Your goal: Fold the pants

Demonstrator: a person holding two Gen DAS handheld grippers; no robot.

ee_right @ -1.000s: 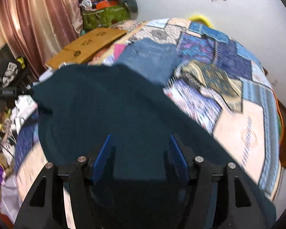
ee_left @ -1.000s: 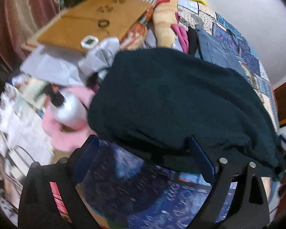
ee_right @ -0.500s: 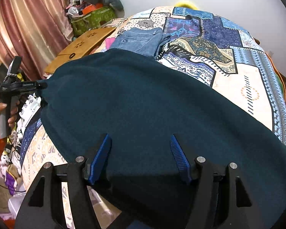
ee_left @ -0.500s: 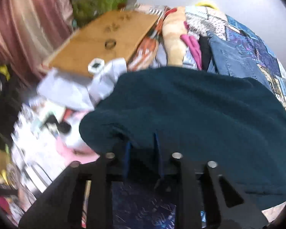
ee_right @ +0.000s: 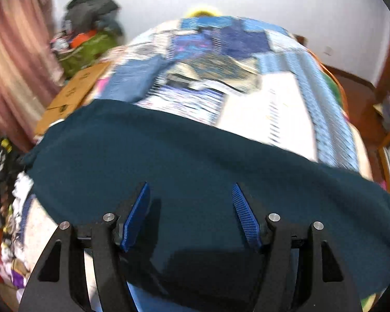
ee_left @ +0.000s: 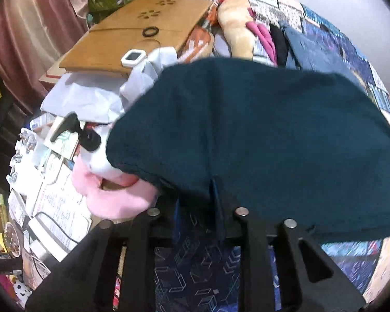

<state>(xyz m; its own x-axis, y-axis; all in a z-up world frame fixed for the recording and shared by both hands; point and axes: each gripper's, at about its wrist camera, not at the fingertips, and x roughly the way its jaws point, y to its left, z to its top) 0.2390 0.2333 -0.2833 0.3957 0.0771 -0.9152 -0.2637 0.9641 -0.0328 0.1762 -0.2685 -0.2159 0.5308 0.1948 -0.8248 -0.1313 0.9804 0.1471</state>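
Dark teal pants (ee_left: 260, 135) spread across patchwork bedspread (ee_right: 286, 109), both grippers at near edge.
Left gripper (ee_left: 197, 197) jaws narrow, just reopened slightly, pinching pants' hem fold; right gripper (ee_right: 191, 208) jaws mid-wide over the fabric, gripping nothing. Cardboard sheet (ee_left: 132, 33), folded jeans (ee_left: 312, 49), pink curtain (ee_right: 15, 59), white wall (ee_right: 273, 0) around bed.

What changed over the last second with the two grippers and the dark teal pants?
The left gripper, open a second ago, closed on the near edge of the teal pants and has just eased slightly, cloth pinched between its pads. The right gripper swept sideways over the pants. It stayed open, holding nothing; the pants stayed spread on the patchwork bedspread.
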